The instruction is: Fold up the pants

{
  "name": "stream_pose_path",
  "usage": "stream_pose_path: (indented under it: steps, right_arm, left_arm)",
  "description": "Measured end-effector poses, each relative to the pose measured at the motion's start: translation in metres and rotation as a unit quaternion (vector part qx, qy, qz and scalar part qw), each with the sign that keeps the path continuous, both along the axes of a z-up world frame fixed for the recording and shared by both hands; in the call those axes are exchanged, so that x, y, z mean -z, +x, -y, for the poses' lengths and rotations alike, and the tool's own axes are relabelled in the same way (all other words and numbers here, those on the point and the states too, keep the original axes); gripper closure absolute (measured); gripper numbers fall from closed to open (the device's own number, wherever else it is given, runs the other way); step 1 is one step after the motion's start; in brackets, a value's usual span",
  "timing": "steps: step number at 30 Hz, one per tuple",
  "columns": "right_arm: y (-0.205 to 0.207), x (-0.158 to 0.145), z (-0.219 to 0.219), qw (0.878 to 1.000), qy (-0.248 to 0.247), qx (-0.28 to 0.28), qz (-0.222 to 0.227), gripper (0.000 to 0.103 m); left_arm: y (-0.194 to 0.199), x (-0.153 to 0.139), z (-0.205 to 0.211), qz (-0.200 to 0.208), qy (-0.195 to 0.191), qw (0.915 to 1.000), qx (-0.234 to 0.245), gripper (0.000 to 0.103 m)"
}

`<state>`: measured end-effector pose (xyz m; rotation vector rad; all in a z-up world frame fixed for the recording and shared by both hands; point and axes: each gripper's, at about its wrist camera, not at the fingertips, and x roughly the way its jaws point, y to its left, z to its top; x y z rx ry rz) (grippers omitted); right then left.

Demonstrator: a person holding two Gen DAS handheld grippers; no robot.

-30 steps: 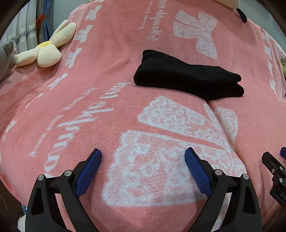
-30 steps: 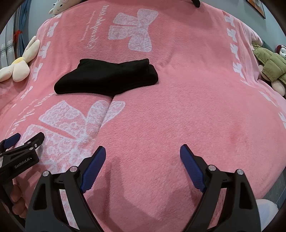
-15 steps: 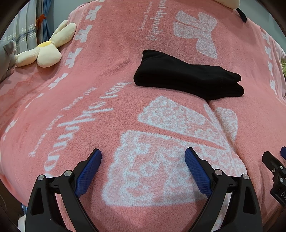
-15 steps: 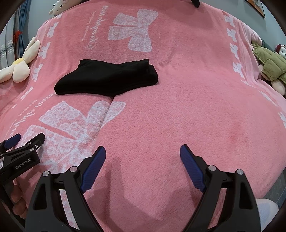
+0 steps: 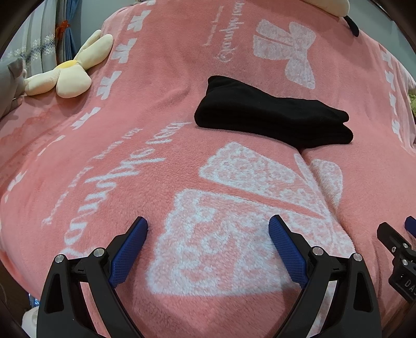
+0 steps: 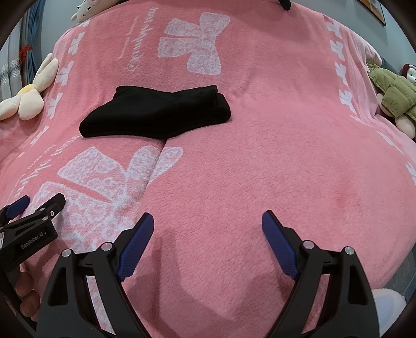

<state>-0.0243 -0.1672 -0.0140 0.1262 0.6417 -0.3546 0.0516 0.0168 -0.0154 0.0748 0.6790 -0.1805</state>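
Black pants (image 5: 270, 122) lie folded into a thick compact bundle on the pink blanket (image 5: 130, 145), well ahead of both grippers; in the right wrist view the pants (image 6: 158, 114) sit up and to the left. My left gripper (image 5: 208, 223) hovers open over a white bow print near the bed's front, nothing between its blue pads. My right gripper (image 6: 208, 218) is open too, over plain pink blanket (image 6: 286, 145), holding nothing. The left gripper's side (image 6: 31, 221) shows at the right wrist view's left edge, with a hand (image 6: 24, 293) below it.
A cream flower-shaped plush (image 5: 67, 75) lies at the blanket's far left edge. A doll in an olive puffer jacket (image 6: 390, 96) rests at the far right edge. A white plush (image 6: 88, 10) and a dark object (image 5: 352, 26) sit at the head end. Curtains (image 5: 52, 28) hang behind left.
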Motion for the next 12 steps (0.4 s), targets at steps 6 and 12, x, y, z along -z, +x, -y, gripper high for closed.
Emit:
stream_pose_path:
  steps: [6, 12]
  right_arm:
    - [-0.0007, 0.0005, -0.0011, 1.0, 0.001, 0.002, 0.001, 0.02]
    - [-0.0018, 0.0005, -0.0023, 1.0, 0.003, 0.006, 0.002, 0.018]
  left_arm:
    - [-0.002, -0.0005, 0.0022, -0.001, -0.001, 1.0, 0.005, 0.011]
    - [-0.002, 0.0, 0.0052, -0.002, 0.008, 0.9999, 0.007, 0.011]
